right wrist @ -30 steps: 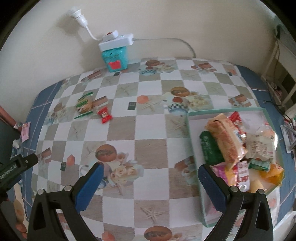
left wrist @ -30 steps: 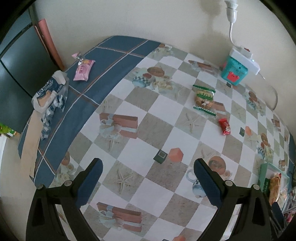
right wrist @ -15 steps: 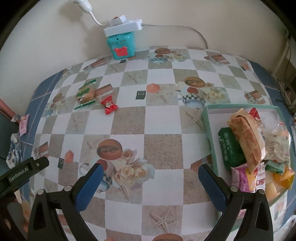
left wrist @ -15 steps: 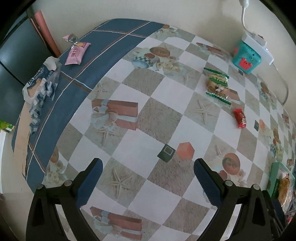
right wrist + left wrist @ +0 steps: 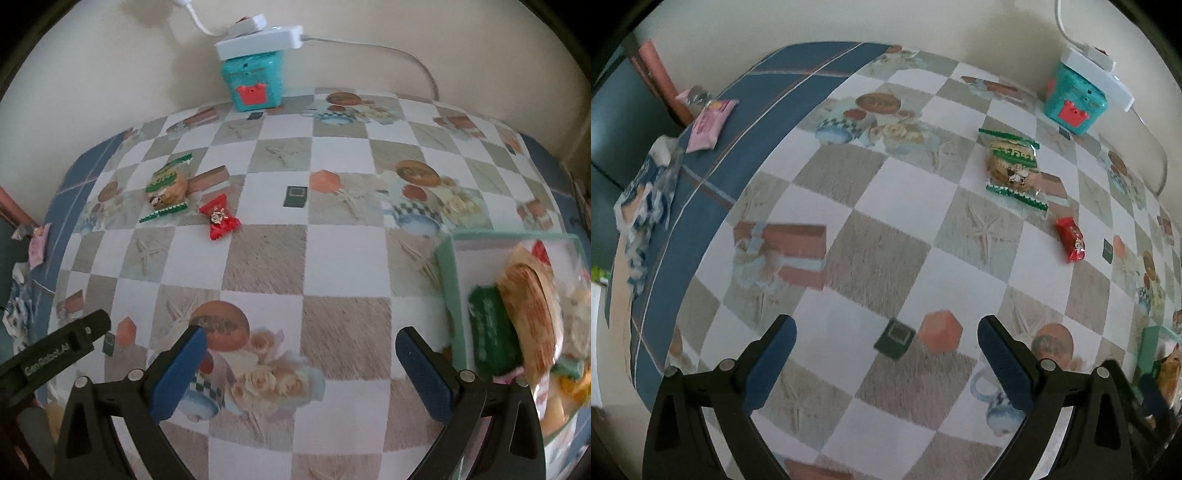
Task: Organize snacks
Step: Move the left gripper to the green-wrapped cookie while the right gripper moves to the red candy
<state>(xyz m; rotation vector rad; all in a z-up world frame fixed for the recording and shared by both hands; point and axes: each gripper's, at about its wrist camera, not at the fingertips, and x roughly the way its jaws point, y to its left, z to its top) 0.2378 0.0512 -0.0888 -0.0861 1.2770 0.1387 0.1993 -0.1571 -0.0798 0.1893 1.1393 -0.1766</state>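
Both tongs are released and carry nothing: the left gripper [image 5: 886,332] and the right gripper [image 5: 301,338] hover with jaws spread wide over the checked tablecloth [image 5: 266,266].

Judging by how things lie, the job is well along but not finished. At about 3 o'clock of the right gripper, the green tray [image 5: 448,266] already holds a heap of snacks. Loose ones remain farther out. In the right view at about 11 o'clock lies the red candy [image 5: 219,221], with the cookie pack [image 5: 168,186] just beside it, farther left. In the left view, at about 10 o'clock near the cloth's blue edge, are a pink packet [image 5: 711,125] and a crumpled blue-and-white wrapper [image 5: 646,192]. The teal box [image 5: 255,79] stands farthest, against the wall.

Compared with a second ago, both cameras sit closer to the candy and cookie, which look larger, and the tray has slid toward the right view's edge.
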